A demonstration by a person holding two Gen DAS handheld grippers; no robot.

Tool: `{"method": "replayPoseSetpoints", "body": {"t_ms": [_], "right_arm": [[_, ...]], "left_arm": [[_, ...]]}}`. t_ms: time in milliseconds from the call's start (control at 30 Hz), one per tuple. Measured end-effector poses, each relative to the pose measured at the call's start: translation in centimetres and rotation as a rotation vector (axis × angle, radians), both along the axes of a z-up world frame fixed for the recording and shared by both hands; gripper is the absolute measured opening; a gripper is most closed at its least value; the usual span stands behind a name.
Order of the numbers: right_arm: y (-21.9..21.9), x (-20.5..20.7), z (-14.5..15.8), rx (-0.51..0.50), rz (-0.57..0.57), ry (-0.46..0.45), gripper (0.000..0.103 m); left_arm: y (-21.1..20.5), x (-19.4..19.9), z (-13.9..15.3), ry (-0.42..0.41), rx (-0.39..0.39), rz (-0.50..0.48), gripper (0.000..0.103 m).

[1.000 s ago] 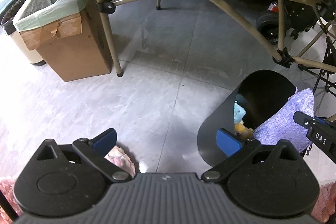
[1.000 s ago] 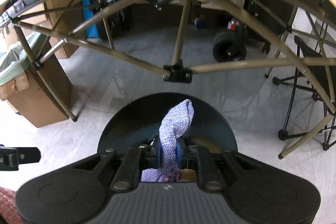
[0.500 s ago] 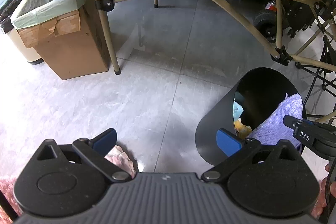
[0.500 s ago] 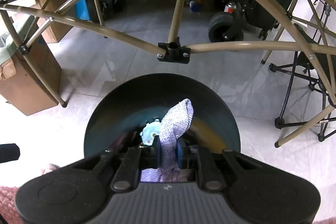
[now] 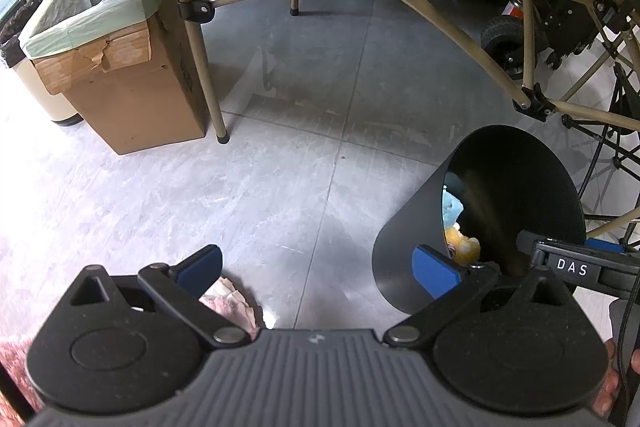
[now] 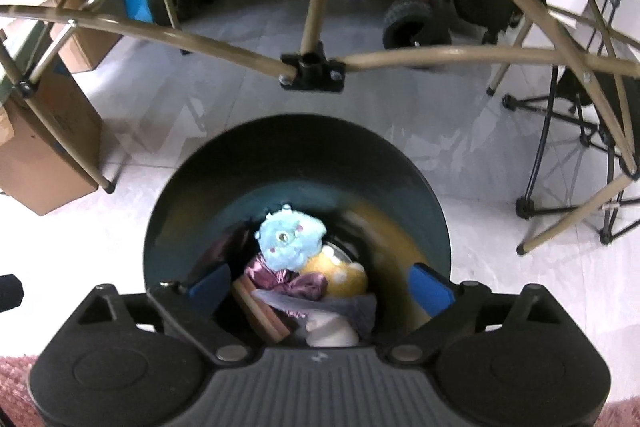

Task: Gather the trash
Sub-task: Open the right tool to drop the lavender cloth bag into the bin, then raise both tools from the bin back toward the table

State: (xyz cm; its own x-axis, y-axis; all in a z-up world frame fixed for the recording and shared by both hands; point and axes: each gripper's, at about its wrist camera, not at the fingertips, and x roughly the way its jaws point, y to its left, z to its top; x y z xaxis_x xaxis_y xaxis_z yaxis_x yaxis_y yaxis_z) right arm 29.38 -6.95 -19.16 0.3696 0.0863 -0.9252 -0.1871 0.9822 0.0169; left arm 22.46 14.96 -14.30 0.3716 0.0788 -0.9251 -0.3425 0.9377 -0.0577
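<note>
Jaws of the right gripper (image 6: 322,287) are seen spreading wide over the mouth of the black bin (image 6: 168,227), and nothing is caught between the blue pads (image 6: 432,289). Just beneath them, inside the bin, a lilac cloth (image 6: 356,309) is draped over a pale object, beside a brown block and a crumpled purple wrapper (image 6: 298,285). Deeper in, a yellow plush (image 6: 344,277) and a light blue plush (image 6: 290,243) are piled against the bin's far wall.

In the left wrist view, the left gripper (image 5: 316,265) is held released above grey floor tiles (image 5: 280,147), its pads well apart and empty. A crumpled pink scrap (image 5: 228,301) lies on the floor just below its left finger, partly hidden by it. The bin (image 5: 408,267) stands just right of the other finger, with the right gripper (image 5: 576,267) reaching over its rim from the right edge.

Farther off, tan frame tubes (image 5: 440,7) arch over the floor. A cardboard box (image 5: 132,99) lined with a green bag (image 5: 92,7) stands at the far left, against one upright leg. A black wheel (image 5: 504,43) is seen behind the frame.
</note>
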Motion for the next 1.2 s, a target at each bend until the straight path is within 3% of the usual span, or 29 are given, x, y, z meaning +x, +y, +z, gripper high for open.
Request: {"method": "replayPoseSetpoints", "body": {"t_ms": [733, 1200], "right_arm": [[-0.3, -0.4, 0.1, 0.033, -0.001, 0.020, 0.098], [-2.8, -1.8, 2.8, 0.073, 0.001, -0.068, 0.098]], "left_arm": [[-1.1, 0.2, 0.5, -0.011, 0.010, -0.028, 0.103], [-4.3, 0.5, 2.7, -0.096, 0.028, -0.081, 0.103]]}}
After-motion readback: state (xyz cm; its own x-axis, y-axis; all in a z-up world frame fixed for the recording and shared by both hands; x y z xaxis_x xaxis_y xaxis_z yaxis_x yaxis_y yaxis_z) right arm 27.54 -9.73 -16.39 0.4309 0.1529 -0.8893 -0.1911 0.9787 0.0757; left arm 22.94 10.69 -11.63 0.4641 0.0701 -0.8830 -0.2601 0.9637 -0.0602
